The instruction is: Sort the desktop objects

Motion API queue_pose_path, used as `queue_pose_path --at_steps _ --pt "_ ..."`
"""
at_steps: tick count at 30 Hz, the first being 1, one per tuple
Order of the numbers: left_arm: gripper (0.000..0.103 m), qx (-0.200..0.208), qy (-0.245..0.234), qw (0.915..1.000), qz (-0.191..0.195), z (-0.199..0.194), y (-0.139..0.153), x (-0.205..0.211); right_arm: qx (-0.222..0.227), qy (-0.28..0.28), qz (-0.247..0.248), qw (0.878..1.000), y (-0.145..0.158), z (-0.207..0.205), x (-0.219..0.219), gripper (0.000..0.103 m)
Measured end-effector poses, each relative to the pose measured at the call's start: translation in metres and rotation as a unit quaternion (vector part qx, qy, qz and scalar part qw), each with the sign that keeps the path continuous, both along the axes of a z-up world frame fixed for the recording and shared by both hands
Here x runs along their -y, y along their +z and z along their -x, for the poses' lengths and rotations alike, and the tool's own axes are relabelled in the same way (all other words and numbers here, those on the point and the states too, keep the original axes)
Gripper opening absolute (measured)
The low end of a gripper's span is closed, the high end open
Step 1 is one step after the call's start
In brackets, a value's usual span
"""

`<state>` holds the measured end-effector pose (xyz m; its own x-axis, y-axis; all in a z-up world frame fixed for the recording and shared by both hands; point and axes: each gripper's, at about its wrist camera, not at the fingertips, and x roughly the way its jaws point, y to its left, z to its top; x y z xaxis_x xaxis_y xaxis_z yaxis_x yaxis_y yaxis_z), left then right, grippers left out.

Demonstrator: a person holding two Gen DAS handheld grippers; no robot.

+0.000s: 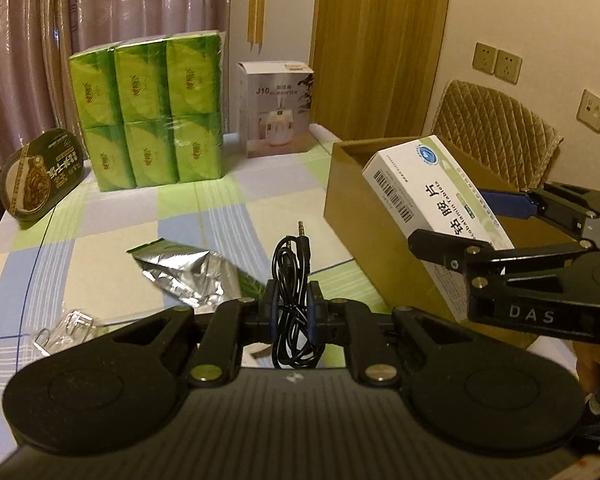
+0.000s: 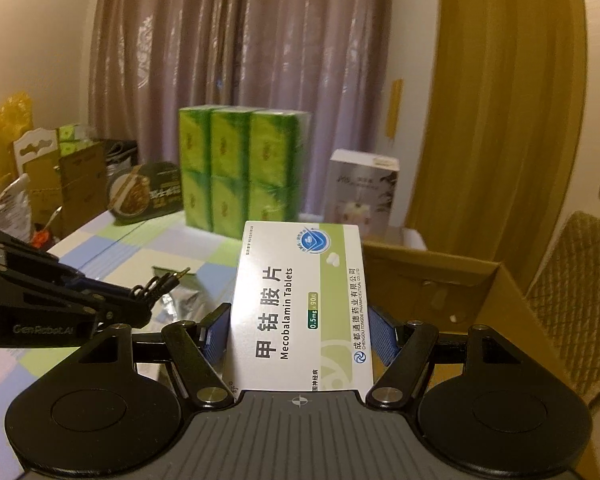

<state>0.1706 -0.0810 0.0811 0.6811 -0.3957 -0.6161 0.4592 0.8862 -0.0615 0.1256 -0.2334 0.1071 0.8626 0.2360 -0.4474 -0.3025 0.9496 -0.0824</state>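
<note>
Tablet box lengthwise along gripper

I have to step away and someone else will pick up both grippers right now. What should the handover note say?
Left gripper: shut on the coiled black audio cable, lifted off the table.
Right gripper: shut on the Mecobalamin tablet box, held at the open cardboard box.
On the checked tablecloth: a silver foil pouch and a clear plastic item, both loose. The green tissue pack, humidifier box and food bowl stand at the back.
Done: both items picked up.
Left: probably drop both into the cardboard box, then the pouch and plastic item.
</note>
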Motion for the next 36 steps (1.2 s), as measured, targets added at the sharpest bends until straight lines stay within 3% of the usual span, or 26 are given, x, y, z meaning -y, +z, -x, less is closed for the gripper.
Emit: queue_pose_path --at_steps 11,24,36 --pt "0.010 0.018 -0.038 0.9988 0.024 0.007 0.010 0.041 0.021 -0.048 -0.003 0.999 0.020 -0.001 0.043 0.067" --pt "0.010 0.018 -0.080 0.9946 0.064 0.009 0.015 0.087 -0.005 -0.121 -0.019 0.992 0.017 -0.002 0.100 0.068" --pt "0.010 -0.001 -0.107 0.9911 0.079 0.004 0.003 0.119 -0.021 -0.143 -0.026 0.989 0.010 0.001 0.125 0.068"
